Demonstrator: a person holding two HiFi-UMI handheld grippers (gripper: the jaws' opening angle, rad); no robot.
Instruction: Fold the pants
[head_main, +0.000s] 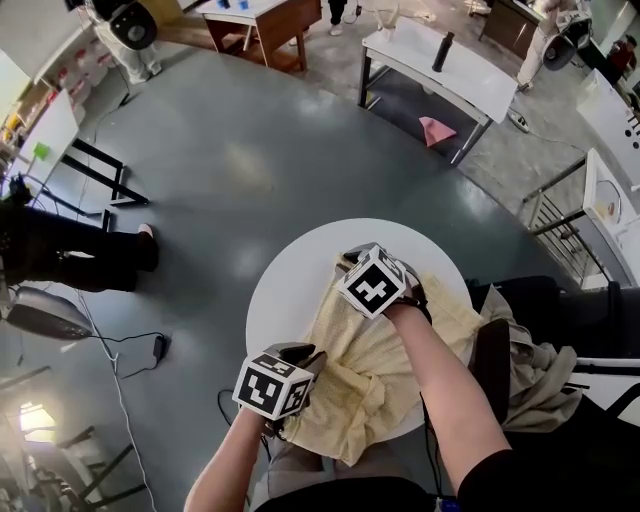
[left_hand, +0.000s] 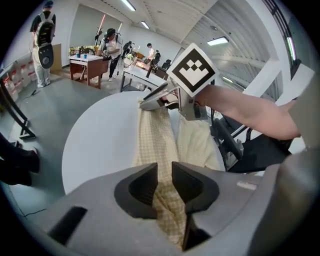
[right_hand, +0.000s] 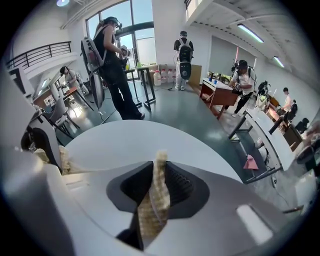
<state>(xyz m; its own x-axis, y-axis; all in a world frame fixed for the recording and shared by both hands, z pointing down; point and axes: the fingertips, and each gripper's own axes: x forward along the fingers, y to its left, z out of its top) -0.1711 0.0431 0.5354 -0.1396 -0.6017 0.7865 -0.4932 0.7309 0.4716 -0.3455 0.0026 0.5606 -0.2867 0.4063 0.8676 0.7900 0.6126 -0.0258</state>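
Down at the near edge with the left gripper (left_hand: 164, 182), jaws a narrow gap apart, checked cloth bunched in that gap (loose, not pinched). Rumpled across the round white table (head_main: 290, 280), the pale yellow pants (head_main: 370, 370). Farther out, clamped tight on a fold at the far edge with the right gripper (right_hand: 159, 185).

Pale yellow checked cloth pants (head_main: 365, 375) look like thin woven stuff, soft and crinkly. The round white table (head_main: 290, 285) under them is smooth and matt. The grey plastic left gripper (left_hand: 164, 187) and right gripper (right_hand: 159, 185) are dull matt, ribbed inside the right one's jaws. The blue-grey floor (head_main: 230, 150) at 11 o'clock has a slight sheen.
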